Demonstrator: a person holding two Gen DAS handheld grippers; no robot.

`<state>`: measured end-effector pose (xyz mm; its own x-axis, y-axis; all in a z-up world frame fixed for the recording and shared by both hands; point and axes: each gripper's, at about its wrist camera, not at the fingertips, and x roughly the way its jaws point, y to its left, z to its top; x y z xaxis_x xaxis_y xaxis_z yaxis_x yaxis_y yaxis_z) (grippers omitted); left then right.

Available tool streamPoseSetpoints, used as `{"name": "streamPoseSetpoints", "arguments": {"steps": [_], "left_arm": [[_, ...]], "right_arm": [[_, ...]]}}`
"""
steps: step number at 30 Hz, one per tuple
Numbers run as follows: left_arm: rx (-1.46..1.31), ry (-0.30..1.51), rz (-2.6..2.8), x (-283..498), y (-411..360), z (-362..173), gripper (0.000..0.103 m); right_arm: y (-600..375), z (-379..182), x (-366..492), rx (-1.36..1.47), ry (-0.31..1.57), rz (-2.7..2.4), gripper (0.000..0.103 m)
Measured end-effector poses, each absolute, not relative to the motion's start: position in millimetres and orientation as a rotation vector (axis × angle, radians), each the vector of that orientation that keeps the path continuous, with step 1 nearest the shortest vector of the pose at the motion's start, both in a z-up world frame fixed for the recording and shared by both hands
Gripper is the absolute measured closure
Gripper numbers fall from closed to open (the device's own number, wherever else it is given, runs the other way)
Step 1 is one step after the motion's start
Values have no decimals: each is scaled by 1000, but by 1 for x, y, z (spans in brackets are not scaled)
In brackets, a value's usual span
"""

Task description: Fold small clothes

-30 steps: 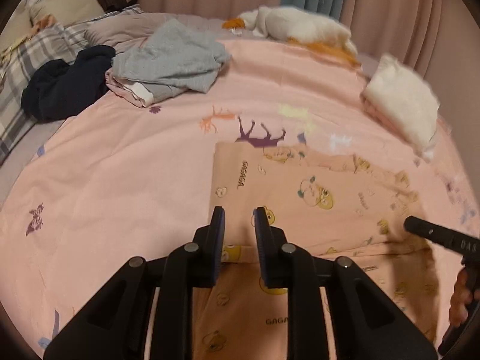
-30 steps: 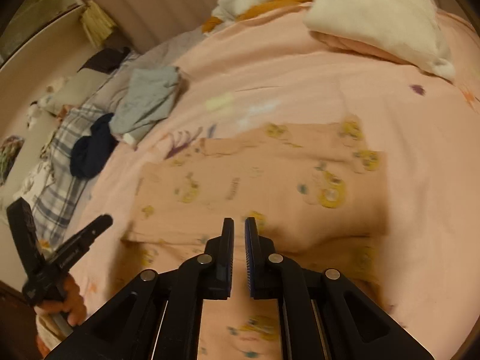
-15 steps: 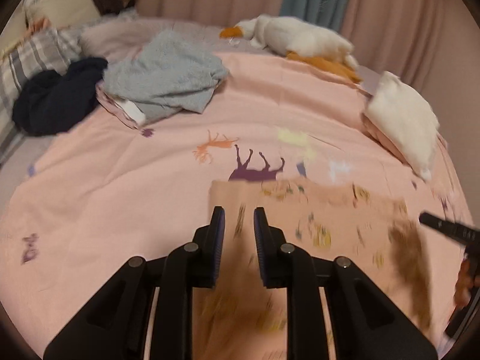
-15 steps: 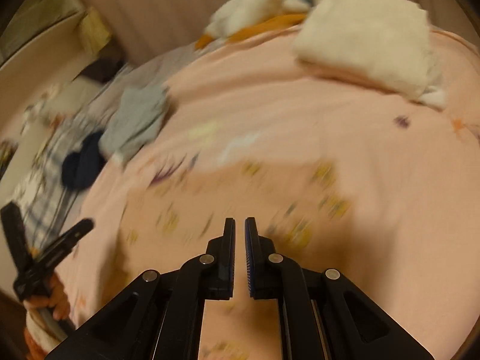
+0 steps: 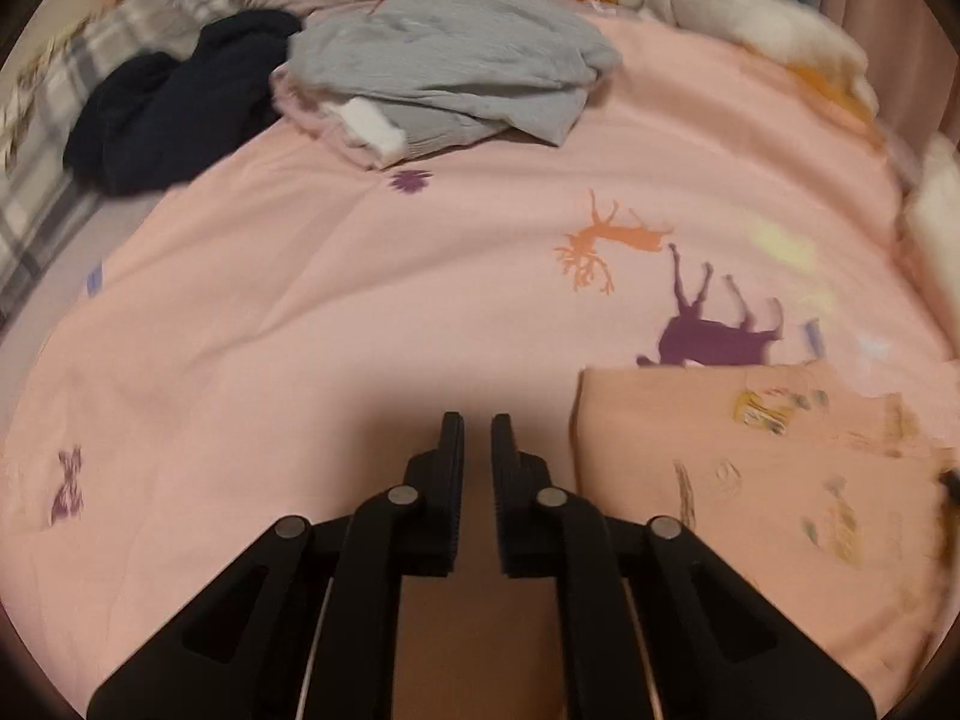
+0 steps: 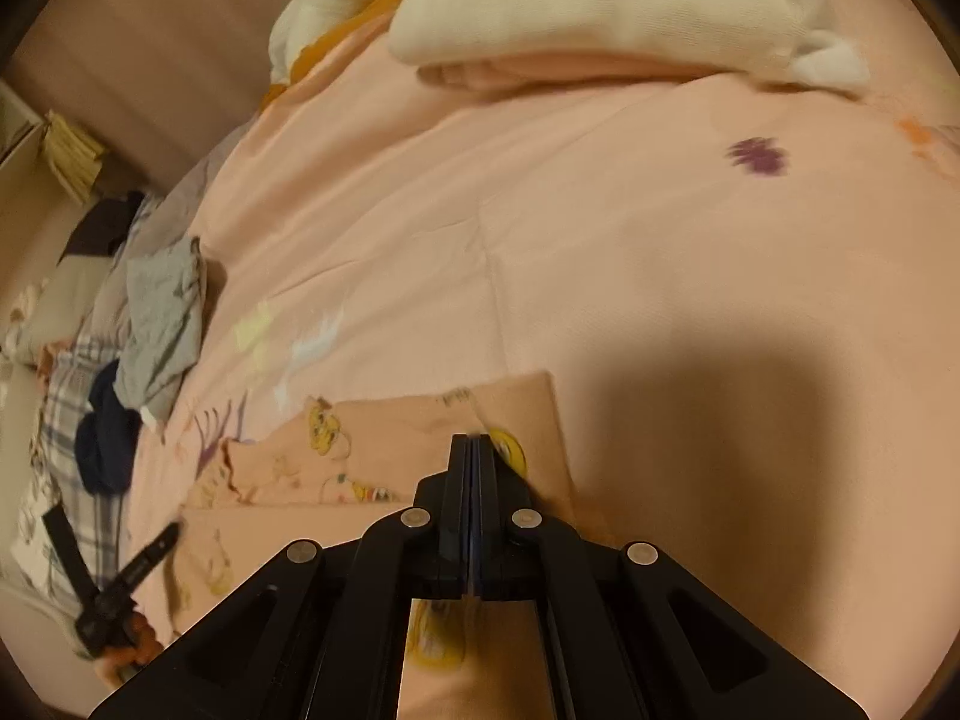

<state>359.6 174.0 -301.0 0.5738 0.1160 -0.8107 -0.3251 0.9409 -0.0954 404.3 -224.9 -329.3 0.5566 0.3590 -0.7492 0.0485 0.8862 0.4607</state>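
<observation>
Peach printed garment (image 5: 750, 498) lies flat on the pink bedspread (image 5: 360, 300): lower right of the left wrist view, lower centre-left of the right wrist view (image 6: 384, 456). Partly folded, with one layer lying over another and a straight edge along its top.

Surface/room: bedspread has animal prints, an orange deer (image 5: 606, 246) and a purple one (image 5: 714, 330) just above the garment's top edge. Grey clothes pile (image 5: 444, 72) at upper centre of the left view, dark navy item (image 5: 174, 102) touching it on the left, plaid bedding (image 5: 54, 138) at the far left edge. White plush toy (image 5: 744, 18) upper right, against the curtain. Right view: folded white-and-pink stack (image 6: 600, 6) across the top.

Left gripper (image 5: 477, 438): narrow gap between the fingers, nothing in it at the tips; jaws have just been closing. It sits over bare bedspread just left of the garment's left edge. Right gripper (image 6: 473, 450): fingers pressed together over the garment's right part; cannot tell if cloth is pinched.

Versus a second ago: the left gripper was over the garment and is now beside its left edge; the garment has slid right in that view. The right view now sits nearer the garment's right edge. The left gripper shows at lower left in both right views.
</observation>
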Motion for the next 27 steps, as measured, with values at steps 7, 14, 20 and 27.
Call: {"name": "streamPoseSetpoints", "arguments": {"steps": [7,14,20,27], "left_arm": [[-176,822,45,301,126,-275,90],[-64,970,103,267,104,-311,85],[-215,932,19,189,126,-272,72],[-233,944,-10,118,135,-281,44]], "right_arm": [[-193,-325,357,339,999,323,103],[-200,-335,331,337,1082,246,103],[-217,-275,250,234,920,256,89],[-216,-276,194,121,919,208,54]]}}
